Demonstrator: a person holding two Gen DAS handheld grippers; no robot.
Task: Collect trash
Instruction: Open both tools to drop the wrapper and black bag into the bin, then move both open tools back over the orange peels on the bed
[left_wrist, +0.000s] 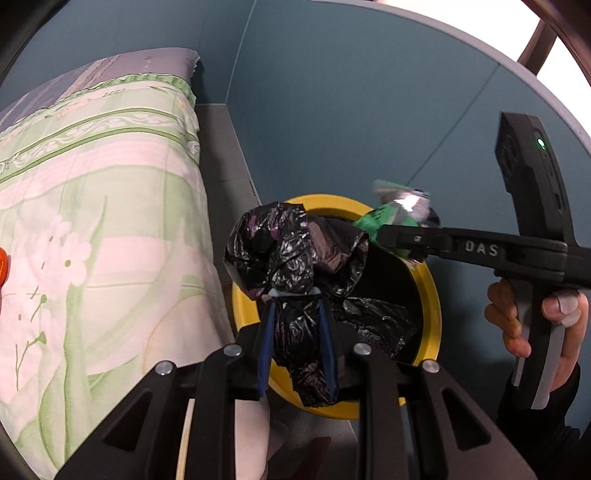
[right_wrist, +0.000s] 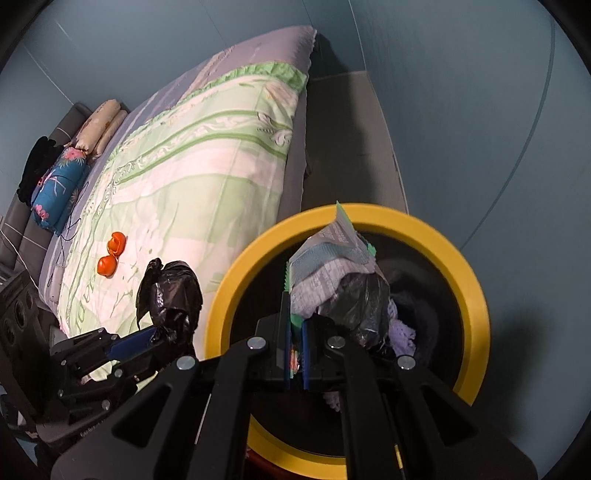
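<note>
A yellow-rimmed bin (left_wrist: 430, 295) with a black liner stands on the floor beside the bed; it fills the right wrist view (right_wrist: 476, 295). My left gripper (left_wrist: 295, 295) is shut on a bunched edge of the black bin bag (left_wrist: 273, 254) and holds it up at the bin's left rim; it also shows in the right wrist view (right_wrist: 166, 328). My right gripper (right_wrist: 294, 306) is shut on a green and silver wrapper (right_wrist: 328, 251), held over the bin's opening; in the left wrist view the wrapper (left_wrist: 399, 210) sits at the gripper's tip.
The bed with a green floral cover (right_wrist: 207, 170) lies left of the bin. Two orange peel pieces (right_wrist: 110, 254) lie on it, with pillows (right_wrist: 59, 184) at its far end. A blue wall (left_wrist: 332, 110) stands behind the bin.
</note>
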